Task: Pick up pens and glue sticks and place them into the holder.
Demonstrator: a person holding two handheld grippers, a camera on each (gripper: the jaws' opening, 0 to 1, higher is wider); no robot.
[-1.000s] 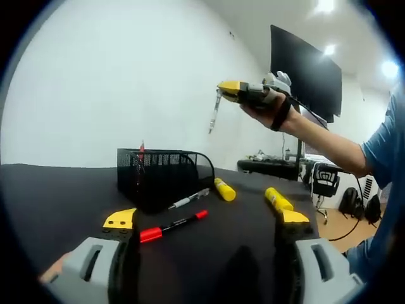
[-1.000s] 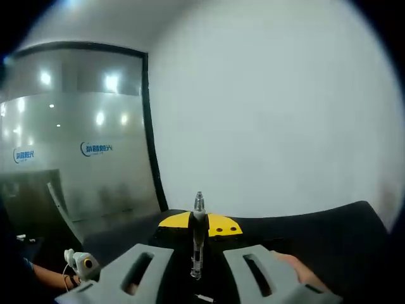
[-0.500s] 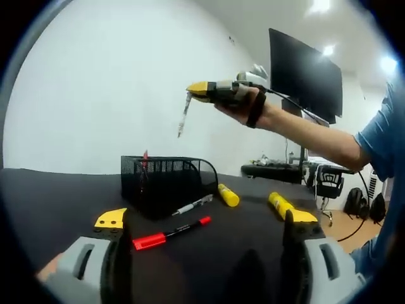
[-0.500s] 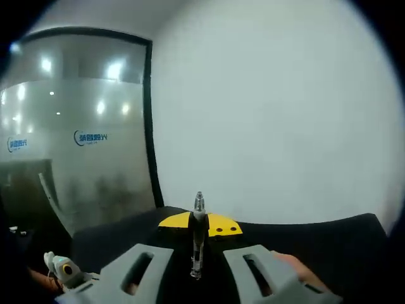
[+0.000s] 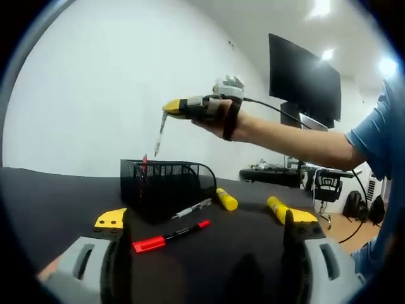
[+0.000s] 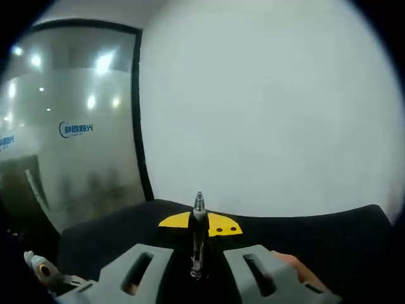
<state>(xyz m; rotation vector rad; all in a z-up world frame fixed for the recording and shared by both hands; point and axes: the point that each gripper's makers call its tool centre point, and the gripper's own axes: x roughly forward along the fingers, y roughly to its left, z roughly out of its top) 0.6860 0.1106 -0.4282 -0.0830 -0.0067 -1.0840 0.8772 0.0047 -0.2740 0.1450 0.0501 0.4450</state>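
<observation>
At the bottom of the left gripper view the left tool (image 5: 202, 221) stands wide open and empty over the black table (image 5: 57, 196). Just past it, at centre, lie a red-capped black marker (image 5: 168, 235) and a silver-grey pen (image 5: 192, 208), which rests against the black wire-mesh holder (image 5: 163, 183). To the right lie two yellow glue sticks (image 5: 226, 199). In the upper centre the right tool (image 5: 166, 107) is closed on a slim silver pen (image 6: 198, 235), hanging above the holder.
</observation>
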